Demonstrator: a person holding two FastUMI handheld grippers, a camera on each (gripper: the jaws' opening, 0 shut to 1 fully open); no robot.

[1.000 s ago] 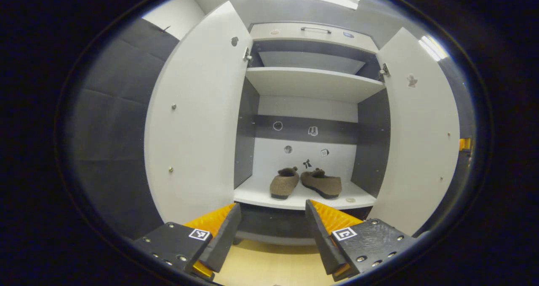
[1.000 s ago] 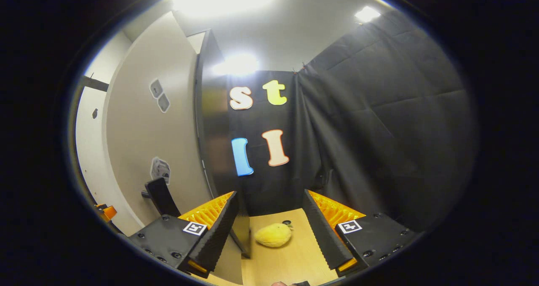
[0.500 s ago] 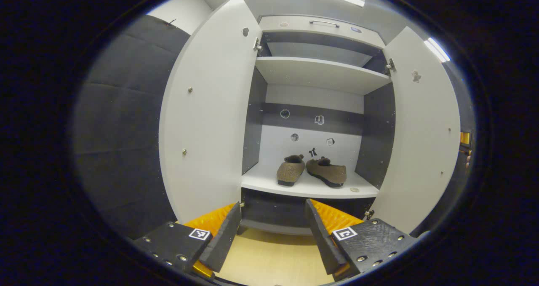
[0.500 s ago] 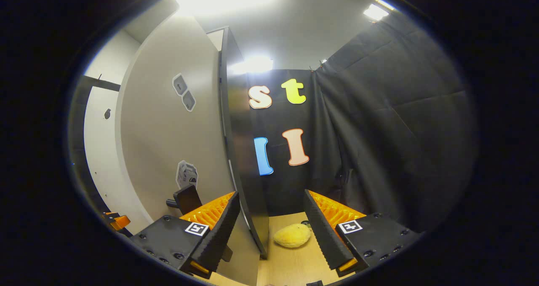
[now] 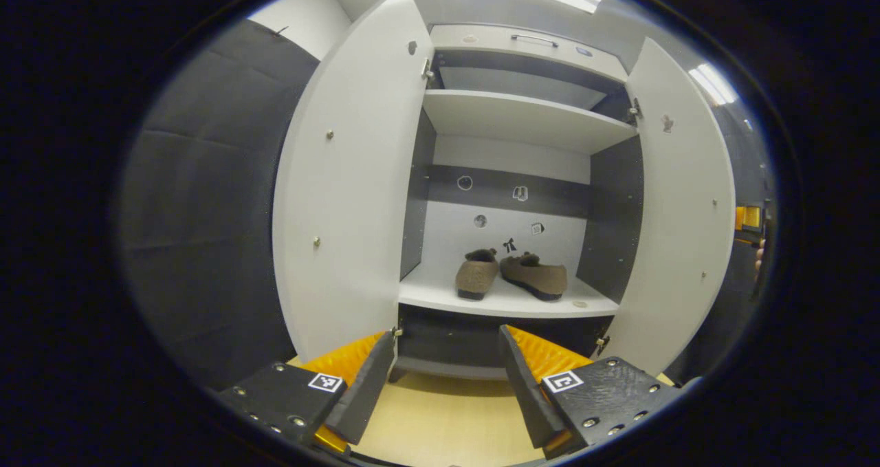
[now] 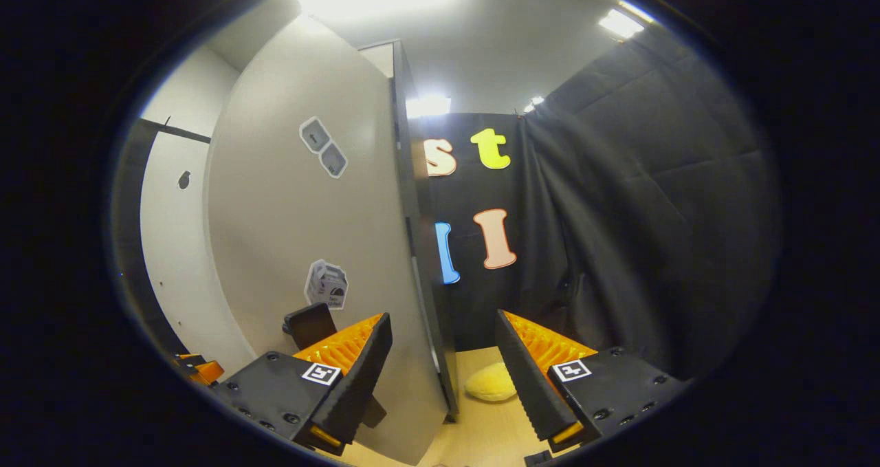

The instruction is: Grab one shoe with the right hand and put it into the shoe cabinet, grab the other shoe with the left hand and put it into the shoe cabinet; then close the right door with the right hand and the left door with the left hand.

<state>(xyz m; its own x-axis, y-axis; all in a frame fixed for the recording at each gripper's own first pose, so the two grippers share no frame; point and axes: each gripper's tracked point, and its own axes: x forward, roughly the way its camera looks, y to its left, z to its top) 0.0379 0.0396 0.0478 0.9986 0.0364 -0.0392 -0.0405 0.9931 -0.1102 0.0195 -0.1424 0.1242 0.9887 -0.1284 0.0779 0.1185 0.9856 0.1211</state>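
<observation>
Both brown shoes (image 5: pixel 512 278) sit side by side on the shoe cabinet (image 5: pixel 509 120)'s bottom shelf, roughly 12 o'clock from the left gripper (image 5: pixel 445 364), fingers spread and empty, while the right gripper (image 6: pixel 443 357), also spread, has the right door (image 6: pixel 323 247)'s edge between its fingers, yellow lump (image 6: pixel 489 386) on the floor beyond.

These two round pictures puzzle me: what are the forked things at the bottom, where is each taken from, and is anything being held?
A person holds a two-finger gripper in each hand, with a camera riding on each. The left gripper view looks past the left gripper into an open shoe cabinet, where two brown shoes sit on the lower shelf between the left door and right door. The right gripper view looks past the right gripper at the right door's edge, with a yellow plush thing on the floor. Both grippers are open, holding nothing.
</observation>
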